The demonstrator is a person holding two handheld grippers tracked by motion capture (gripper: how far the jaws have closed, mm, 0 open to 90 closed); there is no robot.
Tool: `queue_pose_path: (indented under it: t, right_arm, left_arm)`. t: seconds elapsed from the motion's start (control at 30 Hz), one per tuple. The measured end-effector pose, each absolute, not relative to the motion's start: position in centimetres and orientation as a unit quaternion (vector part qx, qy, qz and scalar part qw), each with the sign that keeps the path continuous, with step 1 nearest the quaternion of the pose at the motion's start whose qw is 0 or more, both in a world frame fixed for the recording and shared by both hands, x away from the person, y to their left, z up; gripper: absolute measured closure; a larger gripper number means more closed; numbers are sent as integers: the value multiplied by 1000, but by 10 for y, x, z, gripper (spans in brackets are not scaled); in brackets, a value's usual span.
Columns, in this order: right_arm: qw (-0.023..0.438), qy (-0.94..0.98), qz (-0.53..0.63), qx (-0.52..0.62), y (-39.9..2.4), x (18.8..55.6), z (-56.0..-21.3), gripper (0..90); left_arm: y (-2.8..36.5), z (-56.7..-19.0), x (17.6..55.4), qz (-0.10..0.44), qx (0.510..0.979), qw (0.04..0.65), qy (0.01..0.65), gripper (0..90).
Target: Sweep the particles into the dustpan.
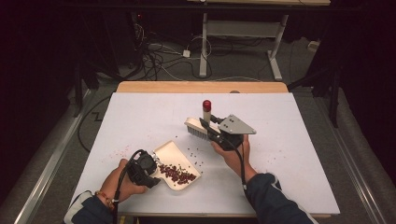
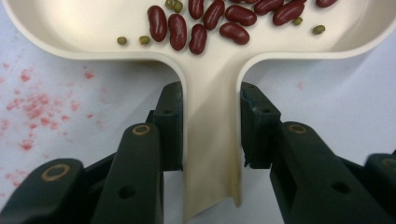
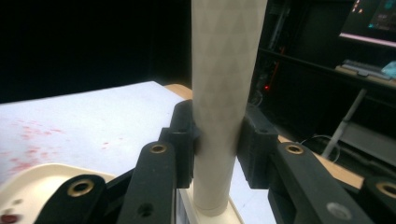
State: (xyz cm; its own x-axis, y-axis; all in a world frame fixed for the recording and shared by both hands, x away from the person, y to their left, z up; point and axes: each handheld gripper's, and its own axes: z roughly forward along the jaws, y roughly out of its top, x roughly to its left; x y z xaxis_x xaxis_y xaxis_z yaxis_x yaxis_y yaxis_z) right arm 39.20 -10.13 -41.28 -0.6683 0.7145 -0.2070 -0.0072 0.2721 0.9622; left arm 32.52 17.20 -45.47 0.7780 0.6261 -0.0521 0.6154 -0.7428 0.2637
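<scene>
Beans (image 1: 176, 172) in dustpan (image 1: 164, 150), brush (image 1: 196, 128) behind.

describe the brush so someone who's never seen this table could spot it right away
Start at the white table and look just right of its middle, beyond the cream dustpan of red beans. The brush is lifted there, its pale handle clamped in the right gripper. Its grey bristles and red handle tip set it apart.

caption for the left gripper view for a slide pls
Left gripper clamped on the handle of a cream dustpan holding red beans.
</scene>
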Motion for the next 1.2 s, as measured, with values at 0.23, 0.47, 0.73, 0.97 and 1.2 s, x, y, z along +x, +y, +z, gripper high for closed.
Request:
queue_pose_path:
  t: [0.23, 0.47, 0.73, 0.97, 1.2]
  right_arm:
    - [316, 743, 549, 213, -68, 413, -422, 708]
    - [266, 770, 553, 174, -57, 412, -422, 706]
    - [216, 780, 564, 163, -81, 378, -417, 707]
    - [179, 776, 586, 150, -85, 346, -413, 708]
    - [218, 754, 594, 175, -115, 334, -397, 708]
  left_arm:
    - [172, -455, 325, 21, 934, 135, 329, 641]
    - [175, -455, 324, 18, 934, 139, 328, 641]
    - [178, -455, 324, 19, 932, 137, 336, 641]
    - [171, -455, 323, 25, 934, 131, 333, 641]
    - [162, -455, 319, 26, 938, 127, 321, 641]
